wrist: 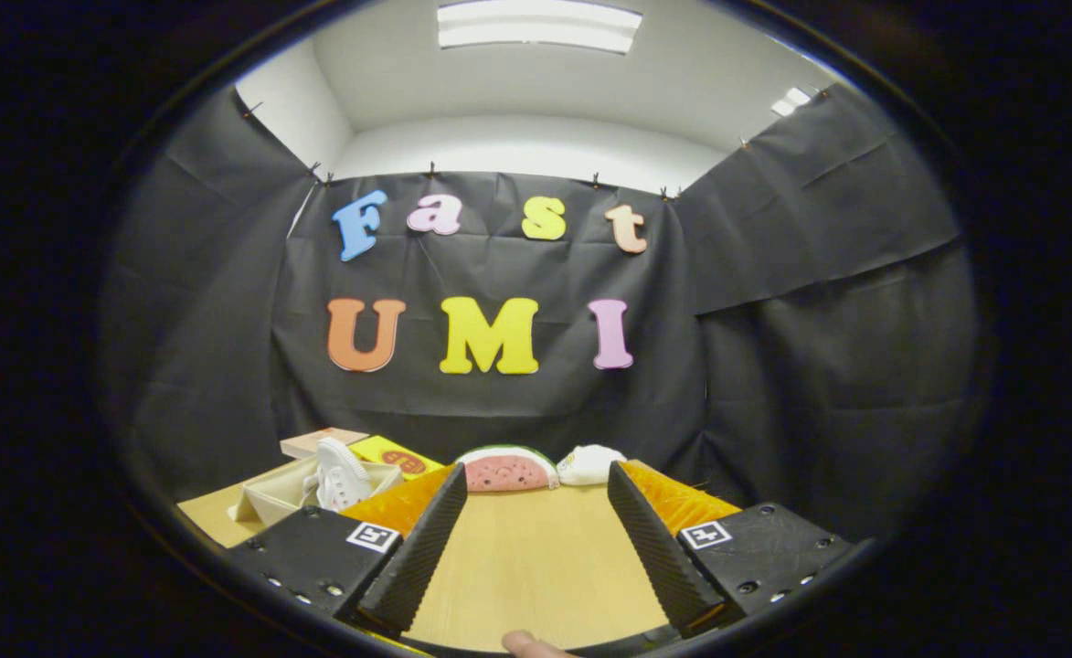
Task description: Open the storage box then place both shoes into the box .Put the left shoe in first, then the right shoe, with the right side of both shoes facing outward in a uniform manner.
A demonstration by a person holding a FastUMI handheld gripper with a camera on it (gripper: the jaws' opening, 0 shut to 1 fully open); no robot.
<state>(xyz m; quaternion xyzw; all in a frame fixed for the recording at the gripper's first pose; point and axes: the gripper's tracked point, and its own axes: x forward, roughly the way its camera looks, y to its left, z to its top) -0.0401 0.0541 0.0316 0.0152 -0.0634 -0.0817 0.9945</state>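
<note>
My gripper is open, its two fingers spread wide over the wooden table with nothing between them. To the left of the left finger stands an open pale storage box. A white shoe stands inside it, poking up above the rim. A second white shoe lies at the far edge of the table, just beyond the right finger. A fingertip of a person shows at the near edge between the fingers.
A watermelon-slice toy lies at the far table edge, straight ahead between the fingers. Behind the box sit a flat pale box and a yellow packet. Black cloth walls close the booth on three sides.
</note>
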